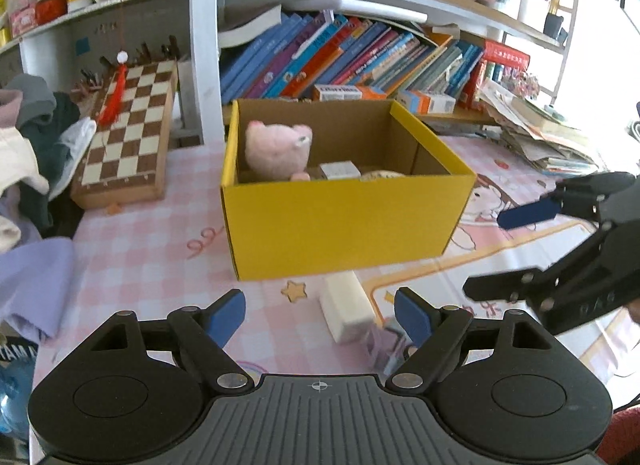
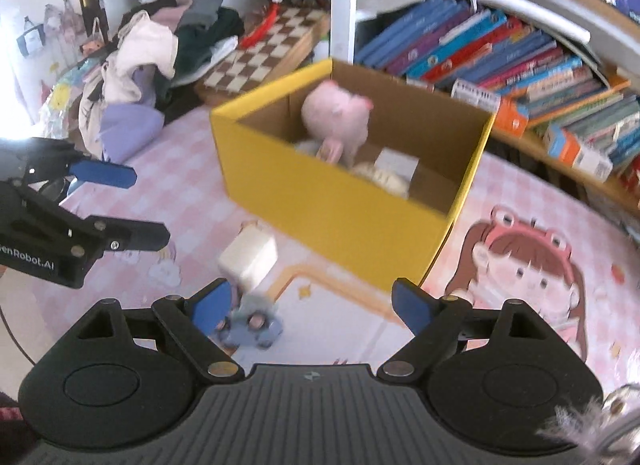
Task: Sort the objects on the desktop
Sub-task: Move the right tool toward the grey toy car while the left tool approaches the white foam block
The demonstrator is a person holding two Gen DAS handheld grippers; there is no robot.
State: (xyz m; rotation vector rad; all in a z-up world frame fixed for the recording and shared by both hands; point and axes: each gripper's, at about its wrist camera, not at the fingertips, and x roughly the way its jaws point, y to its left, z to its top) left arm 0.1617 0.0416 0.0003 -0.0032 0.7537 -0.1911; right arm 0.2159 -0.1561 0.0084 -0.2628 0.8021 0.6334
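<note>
Spread blue-padded fingers (image 1: 226, 315) of the left gripper (image 1: 320, 315) flank a white rectangular block (image 1: 347, 313) lying just before the yellow cardboard box (image 1: 344, 221), which holds a pink plush toy (image 1: 278, 151). From the right wrist, the right gripper (image 2: 310, 307) also gapes empty, the block beside a blurred grey-blue object (image 2: 256, 325) on the pink checked desk mat (image 2: 180, 145).

Bright daylight, fisheye warp, motion blur

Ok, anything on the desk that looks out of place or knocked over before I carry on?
Two things are not yet sorted: a white block lies askew on the mat just in front of the yellow box, with a small bluish toy beside it. In the box, the pink plush leans against the back wall. Nothing looks spilled or damaged.
</note>
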